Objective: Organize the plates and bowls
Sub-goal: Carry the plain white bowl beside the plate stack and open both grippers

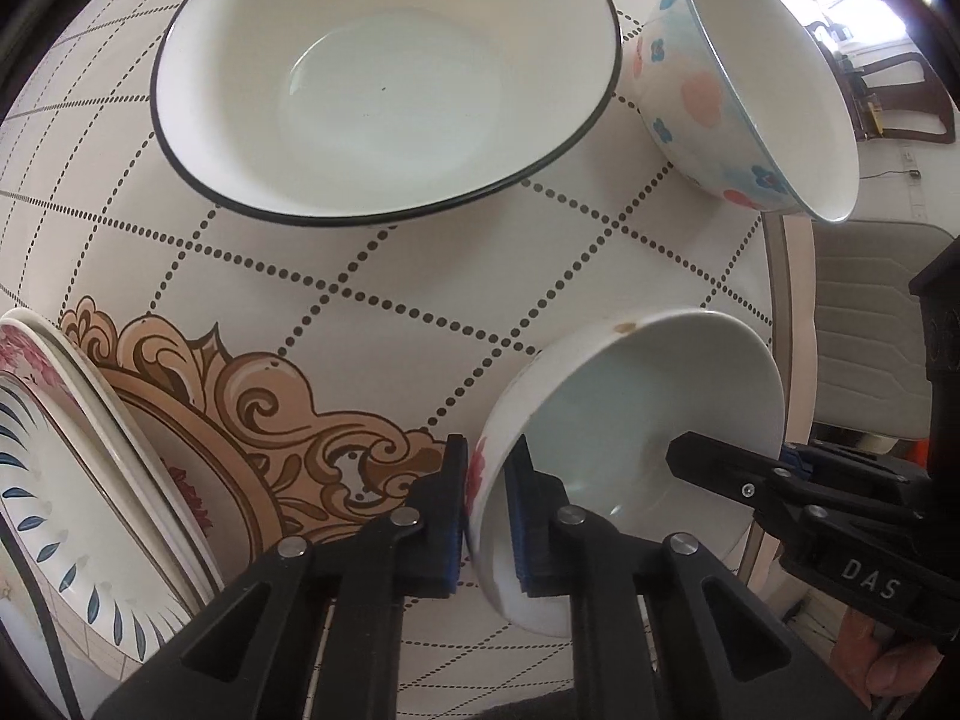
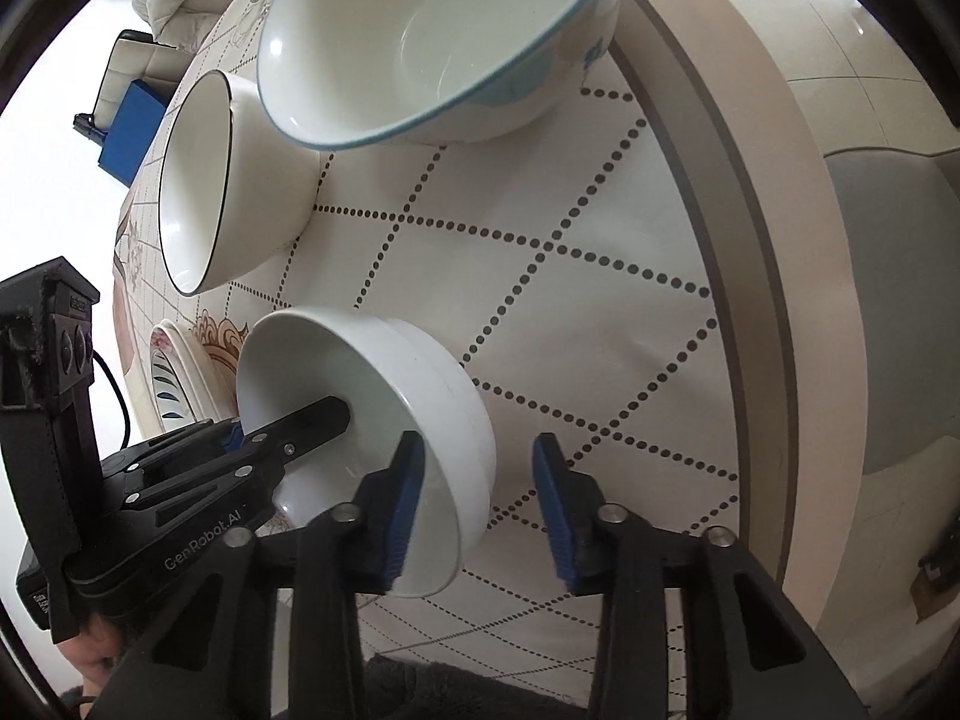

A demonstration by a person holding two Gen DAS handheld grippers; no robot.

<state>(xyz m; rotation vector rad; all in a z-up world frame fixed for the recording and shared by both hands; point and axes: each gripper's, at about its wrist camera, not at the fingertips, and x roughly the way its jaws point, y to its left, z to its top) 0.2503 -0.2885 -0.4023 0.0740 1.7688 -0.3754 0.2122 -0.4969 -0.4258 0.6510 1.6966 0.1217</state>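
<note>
Round table (image 1: 372, 324) w/ dotted-grid cloth is carrying a black-rimmed white bowl (image 1: 384, 78), a floral bowl (image 1: 750, 96) just beside it near the edge, & stacked plates (image 1: 72, 480) sitting opposite.

"DAS" is printed on the right gripper (image 1: 678, 456); "GenRobot.AI" on the left gripper (image 2: 336, 414).

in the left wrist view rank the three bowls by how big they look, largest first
1. black-rimmed bowl
2. and 3. floral bowl and the small white bowl in the left tongs: look alike; nearness skews it.
</note>
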